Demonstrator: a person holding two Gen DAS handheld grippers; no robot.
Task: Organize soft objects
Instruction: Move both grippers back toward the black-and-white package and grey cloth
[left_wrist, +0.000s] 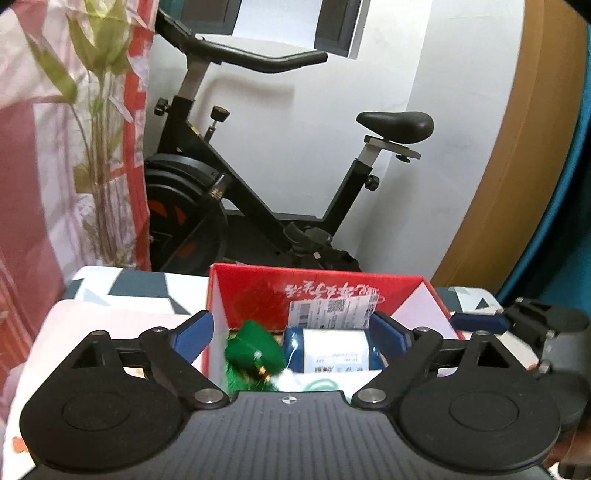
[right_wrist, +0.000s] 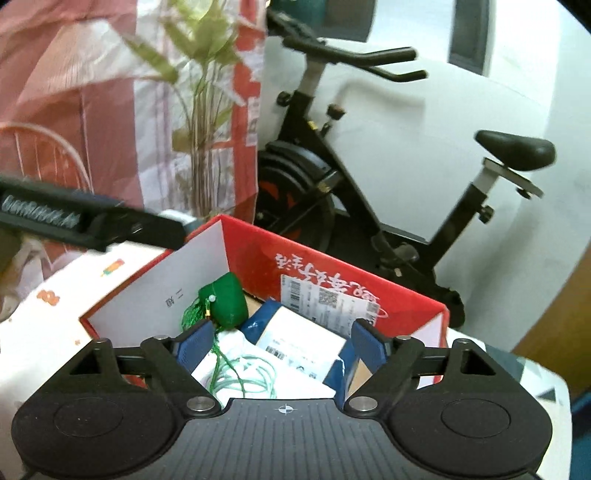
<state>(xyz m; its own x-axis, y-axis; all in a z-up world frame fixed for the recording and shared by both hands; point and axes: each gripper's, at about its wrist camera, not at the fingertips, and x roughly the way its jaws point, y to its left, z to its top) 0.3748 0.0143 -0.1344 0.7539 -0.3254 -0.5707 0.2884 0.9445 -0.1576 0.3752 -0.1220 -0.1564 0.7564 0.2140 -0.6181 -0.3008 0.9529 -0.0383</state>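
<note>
Your left gripper (left_wrist: 293, 332) and right gripper (right_wrist: 282, 341) both gape wide, empty. At lower centre, the red box (right_wrist: 332, 273) holds a green pouch (right_wrist: 225, 304).

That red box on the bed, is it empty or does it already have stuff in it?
Not empty. The open-topped red box holds a green tasselled pouch, a blue package with a white label and a white item with green cord.

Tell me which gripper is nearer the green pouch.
Right, by a little. The right gripper hangs over the red box just short of the green pouch; the left gripper sits further back.
</note>
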